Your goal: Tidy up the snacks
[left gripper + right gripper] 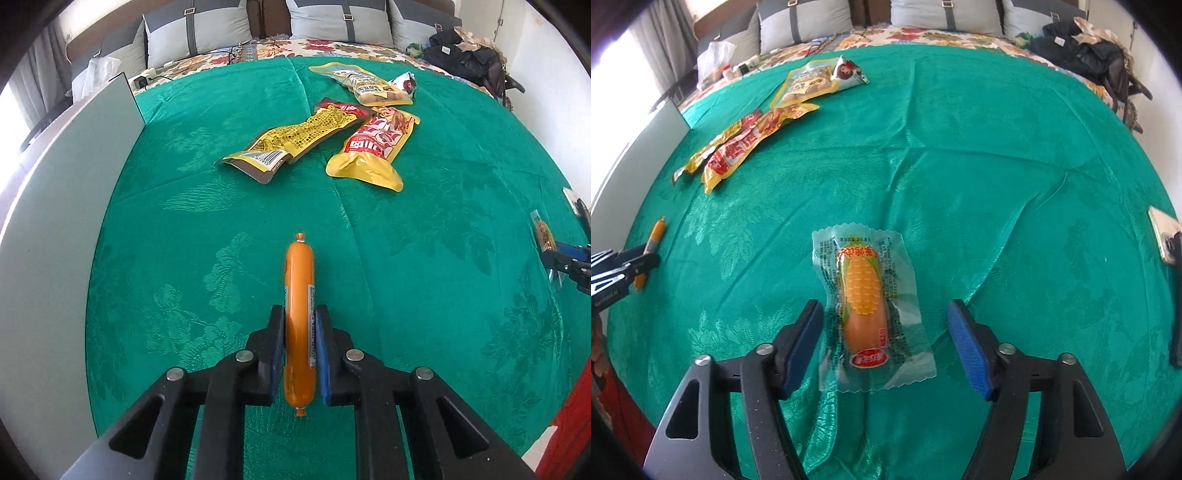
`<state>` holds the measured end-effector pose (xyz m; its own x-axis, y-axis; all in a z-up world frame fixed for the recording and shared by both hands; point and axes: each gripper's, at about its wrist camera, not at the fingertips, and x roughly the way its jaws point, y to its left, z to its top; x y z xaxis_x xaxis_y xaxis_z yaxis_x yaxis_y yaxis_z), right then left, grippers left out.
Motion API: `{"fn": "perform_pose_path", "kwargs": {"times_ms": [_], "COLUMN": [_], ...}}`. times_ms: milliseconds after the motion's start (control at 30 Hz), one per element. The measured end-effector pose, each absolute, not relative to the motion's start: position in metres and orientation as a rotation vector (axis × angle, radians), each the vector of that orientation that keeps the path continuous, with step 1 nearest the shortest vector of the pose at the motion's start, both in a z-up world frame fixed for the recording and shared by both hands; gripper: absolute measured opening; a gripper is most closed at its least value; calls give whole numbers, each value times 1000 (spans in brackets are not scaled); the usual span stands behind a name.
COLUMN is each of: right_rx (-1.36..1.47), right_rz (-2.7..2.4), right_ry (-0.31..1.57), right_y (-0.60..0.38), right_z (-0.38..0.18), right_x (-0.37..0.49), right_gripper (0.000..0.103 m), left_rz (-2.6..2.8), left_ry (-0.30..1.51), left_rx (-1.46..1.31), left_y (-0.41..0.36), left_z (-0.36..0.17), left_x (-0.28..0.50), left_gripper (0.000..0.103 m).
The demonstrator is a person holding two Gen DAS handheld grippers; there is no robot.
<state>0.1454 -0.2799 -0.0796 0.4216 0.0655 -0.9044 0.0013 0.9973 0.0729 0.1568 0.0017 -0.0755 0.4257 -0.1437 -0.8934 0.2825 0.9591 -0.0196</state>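
Note:
My left gripper [300,314] is shut on an orange sausage stick [299,295], held lengthwise between the blue pads; it also shows in the right wrist view [653,240]. My right gripper [884,310] is open, its fingers either side of a clear-wrapped corn sausage [864,295] lying on the green cloth [960,166]. Farther off lie a yellow packet with a barcode [295,138], a red-and-yellow packet [376,144], a yellow bag of round snacks [365,85] and a small white-and-red packet [406,83].
A grey-white board [66,184] stands along the cloth's left edge. Pillows [199,29] and a pile of dark clothes and bags [465,55] lie at the back. A phone-like object [1163,236] lies at the right edge.

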Motion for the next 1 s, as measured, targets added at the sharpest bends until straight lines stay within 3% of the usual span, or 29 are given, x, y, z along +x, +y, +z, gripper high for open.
{"fn": "perform_pose_path", "kwargs": {"times_ms": [200,433,700,900,933,1000], "right_rx": [305,309,168,122,128,129], "right_rz": [63,139,556,879,915,956], "right_ry": [1072,1068,946,877,877,886], "right_y": [-307,-271,-91,61,80,110], "right_z": [-60,-46,58,120,121,119], "right_x": [116,102,134,135,136,136], "right_gripper": [44,44,44,49,55,64], "left_rz": [-331,-368,-232,72,133,227], "left_ry": [1088,999,815,795,799,824], "left_rx": [-76,-317,-415,-354,-329,-296], "left_y": [32,73,184,286,299,320], "left_z": [-64,-17,71,78,74,63], "left_x": [126,90,74,67,64,58], "left_gripper": [15,15,15,15,18,40]}}
